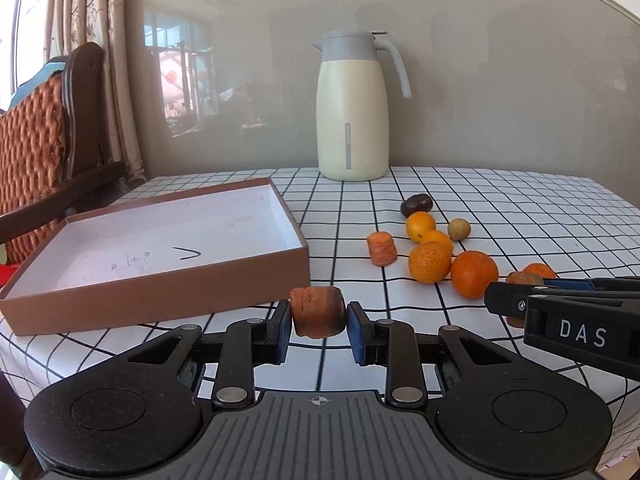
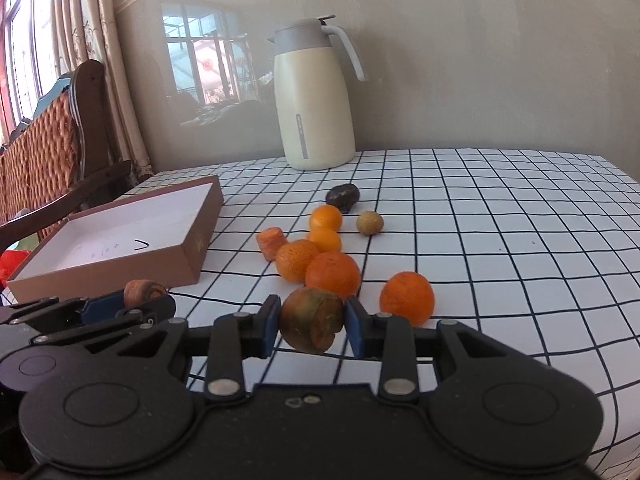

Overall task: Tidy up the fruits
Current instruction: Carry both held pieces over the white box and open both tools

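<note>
My left gripper (image 1: 318, 322) is shut on a carrot chunk (image 1: 318, 310), held just above the checked cloth in front of the brown box (image 1: 160, 296) with its white inside. My right gripper (image 2: 312, 326) is shut on a second carrot chunk (image 2: 312, 318) with a greenish-brown end, just in front of the fruit pile. The pile holds several tangerines (image 2: 333, 274), two small kumquats (image 2: 325, 218), a pale longan (image 2: 370, 223), a dark fruit (image 2: 343, 197) and a third carrot piece (image 2: 272, 242). Each gripper shows in the other's view: the right one (image 1: 516, 300), the left one (image 2: 134, 304).
A cream thermos jug (image 1: 352, 108) stands at the back of the table against the wall. A wooden chair with a woven back (image 1: 36, 140) and a curtain are off the table's left side. The table's right half (image 2: 520, 240) shows only checked cloth.
</note>
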Demonstrator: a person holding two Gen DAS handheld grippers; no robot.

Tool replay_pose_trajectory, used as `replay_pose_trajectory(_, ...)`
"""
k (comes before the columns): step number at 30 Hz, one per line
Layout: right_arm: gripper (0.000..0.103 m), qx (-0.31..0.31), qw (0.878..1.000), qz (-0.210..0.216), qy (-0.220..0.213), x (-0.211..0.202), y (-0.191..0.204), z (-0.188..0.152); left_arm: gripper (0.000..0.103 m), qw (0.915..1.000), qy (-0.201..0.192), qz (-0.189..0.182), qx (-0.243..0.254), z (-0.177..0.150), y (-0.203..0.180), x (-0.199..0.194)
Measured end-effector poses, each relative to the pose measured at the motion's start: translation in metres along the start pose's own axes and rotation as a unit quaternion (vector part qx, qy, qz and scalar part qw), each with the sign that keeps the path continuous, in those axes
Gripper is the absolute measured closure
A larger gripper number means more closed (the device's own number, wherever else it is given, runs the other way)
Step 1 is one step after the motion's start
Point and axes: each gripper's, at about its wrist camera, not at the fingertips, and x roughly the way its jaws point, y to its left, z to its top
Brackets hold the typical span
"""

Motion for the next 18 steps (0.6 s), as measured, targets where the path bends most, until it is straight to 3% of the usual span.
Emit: replay_pose_trajectory(18,0.077,-0.057,0.992,0.106,-0.037,0.007,0.093,0.016,0.073,0.9915,-0.028,0.099,-0.079,-0.004,0.111,-0.042)
